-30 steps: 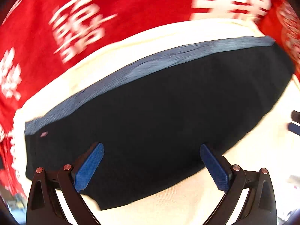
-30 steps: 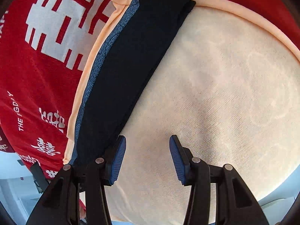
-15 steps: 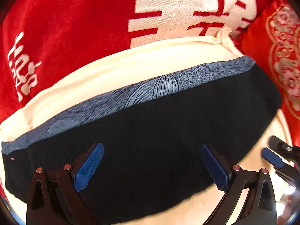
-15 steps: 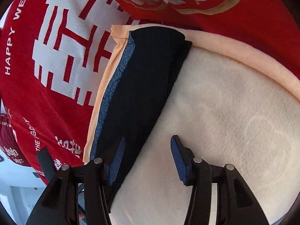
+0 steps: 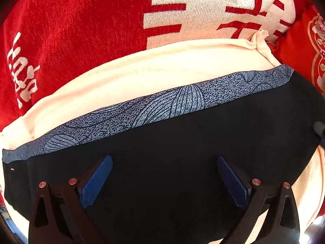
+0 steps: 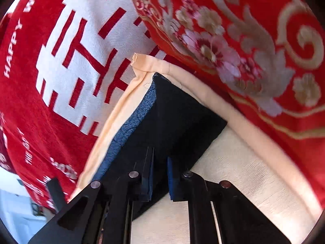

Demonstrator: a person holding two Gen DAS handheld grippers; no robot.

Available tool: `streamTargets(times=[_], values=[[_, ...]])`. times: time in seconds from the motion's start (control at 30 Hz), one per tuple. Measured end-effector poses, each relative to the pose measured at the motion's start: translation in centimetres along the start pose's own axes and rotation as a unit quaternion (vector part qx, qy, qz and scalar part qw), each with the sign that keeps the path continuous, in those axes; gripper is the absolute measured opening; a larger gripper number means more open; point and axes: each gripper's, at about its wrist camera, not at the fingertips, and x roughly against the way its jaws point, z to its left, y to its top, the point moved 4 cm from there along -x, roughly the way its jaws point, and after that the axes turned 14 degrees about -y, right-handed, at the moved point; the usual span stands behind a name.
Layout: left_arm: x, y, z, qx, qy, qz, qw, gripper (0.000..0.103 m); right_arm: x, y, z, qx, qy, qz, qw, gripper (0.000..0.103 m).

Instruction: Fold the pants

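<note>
The pants (image 5: pixel 182 152) are dark navy with a blue patterned band (image 5: pixel 162 105) along the far edge. They lie folded into a long strip on a cream cloth (image 5: pixel 152 69). My left gripper (image 5: pixel 164 181) is open wide, low over the middle of the strip. In the right wrist view the pants (image 6: pixel 178 118) run away from me. My right gripper (image 6: pixel 160 172) is over their near end with a narrow gap between the pads. I cannot tell if fabric is pinched there.
A red blanket with white characters (image 5: pixel 81 26) (image 6: pixel 67 61) lies beyond the cream cloth (image 6: pixel 233 172). A red embroidered cushion (image 6: pixel 243 40) (image 5: pixel 310 46) sits at the strip's far end. Part of the left gripper (image 6: pixel 54 189) shows at lower left.
My left gripper moved closer over the pants. My right gripper swung left onto the strip's end and its fingers narrowed from a wider gap.
</note>
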Motion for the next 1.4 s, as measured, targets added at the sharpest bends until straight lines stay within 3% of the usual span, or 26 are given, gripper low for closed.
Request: streamTargets(times=[0.07,0.13,0.2,0.27,0.37,0.43,0.8,0.83,0.87,0.9,0.93,1.0,1.13,1.2,1.3,1.4], values=[[-0.6,0.4,-0.4,-0.002,0.002,-0.005,1.0,0.103,-1.5,-0.6,-1.1,0.003,-0.034,0.026,0.999,0.015],[-0.7,0.4,-0.3,0.005,-0.003,-0.006,1.0,0.103,-1.7,-1.1,-2.3,-0.033,-0.01,0.034,0.999,0.016],[-0.6,0.2,0.0,0.008,-0.011,-0.004,0.9999,0.103,-1.0,-1.9,-2.6,-0.047,0.003,0.037,0.998,0.043],[-0.8,0.4,-0.1,0.005,-0.015,-0.003,0.9999,0.103,-0.4,-3.2,-2.5,-0.06,0.034,0.05,0.996,0.053],[-0.7,0.3,-0.1,0.002,-0.016,-0.004,0.9999,0.103,-0.7,-5.5,-2.5,-0.08,0.063,0.083,0.991,0.052],[-0.8,0.4,-0.2,0.005,-0.016,-0.003,0.9999,0.103,-0.7,-5.8,-2.7,-0.093,0.073,0.073,0.99,0.052],[-0.1,-0.6,0.5,0.006,-0.017,-0.009,0.9998,0.103,-2.8,-1.9,-0.4,-0.128,0.119,0.029,0.984,0.052],[-0.1,-0.7,0.6,0.006,-0.02,-0.007,0.9998,0.103,-2.9,-1.7,-0.4,-0.138,0.119,0.04,0.982,0.048],[-0.1,-0.7,0.6,0.007,-0.023,-0.005,0.9997,0.103,-2.9,-1.6,-0.4,-0.143,0.116,0.048,0.982,0.025],[0.0,-0.7,0.7,0.01,-0.026,0.001,0.9996,0.103,-2.6,-1.5,-0.3,-0.144,0.119,0.05,0.981,0.017],[0.2,-0.6,0.8,0.017,-0.024,0.006,0.9996,0.101,-2.0,-1.5,0.0,-0.136,0.118,0.046,0.983,0.017],[1.7,-0.6,0.9,0.02,-0.03,0.0,0.9993,0.073,-0.6,-1.4,0.9,-0.103,0.112,0.032,0.988,0.017],[3.4,-1.8,-0.1,-0.032,-0.03,-0.01,0.999,0.073,2.1,-1.5,3.2,-0.044,0.115,0.007,0.992,0.017],[1.9,-2.5,-0.4,-0.023,-0.047,0.012,0.9986,0.073,2.8,-1.7,4.4,-0.013,0.102,-0.001,0.995,0.017],[1.1,-2.5,-1.2,-0.03,-0.05,-0.028,0.9979,0.081,3.5,-2.0,6.3,0.03,0.08,-0.013,0.996,0.017],[1.2,-2.4,-1.1,-0.025,-0.062,-0.034,0.9972,0.081,4.4,-2.4,8.1,0.065,0.067,-0.023,0.995,0.017]])
